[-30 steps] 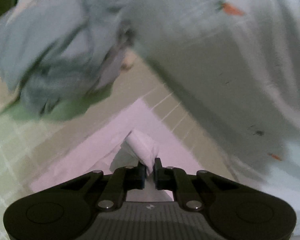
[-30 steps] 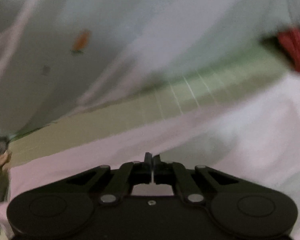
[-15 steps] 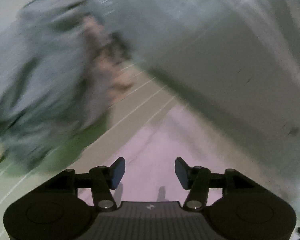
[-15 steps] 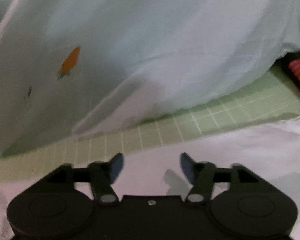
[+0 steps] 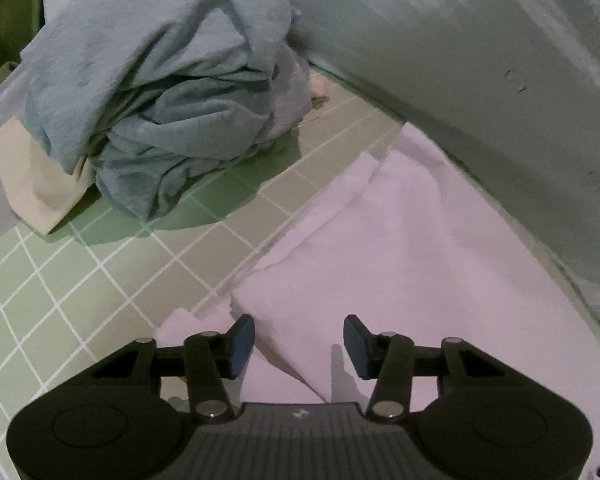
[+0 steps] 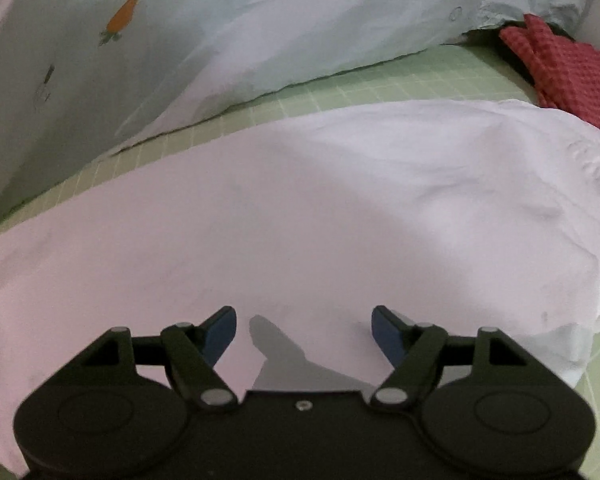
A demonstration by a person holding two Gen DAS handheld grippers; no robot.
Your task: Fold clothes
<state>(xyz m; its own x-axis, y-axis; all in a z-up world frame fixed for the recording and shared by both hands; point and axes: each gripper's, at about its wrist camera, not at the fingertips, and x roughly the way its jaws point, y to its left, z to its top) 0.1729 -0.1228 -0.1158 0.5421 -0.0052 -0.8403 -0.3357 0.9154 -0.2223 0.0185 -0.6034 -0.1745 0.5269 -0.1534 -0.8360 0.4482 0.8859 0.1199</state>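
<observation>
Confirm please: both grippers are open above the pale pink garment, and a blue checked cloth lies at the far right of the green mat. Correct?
Not quite: the checked cloth is red, as the right wrist view shows. Both the left gripper and right gripper are open above the pale pink garment, on the green mat.

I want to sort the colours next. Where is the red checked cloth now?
The red checked cloth is at the upper right of the right wrist view, on the green mat, just beyond the white garment.

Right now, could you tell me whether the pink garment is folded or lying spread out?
Folded, at least partly: the pink garment lies flat on the green grid mat, with a doubled layer showing at its near edge.
</observation>
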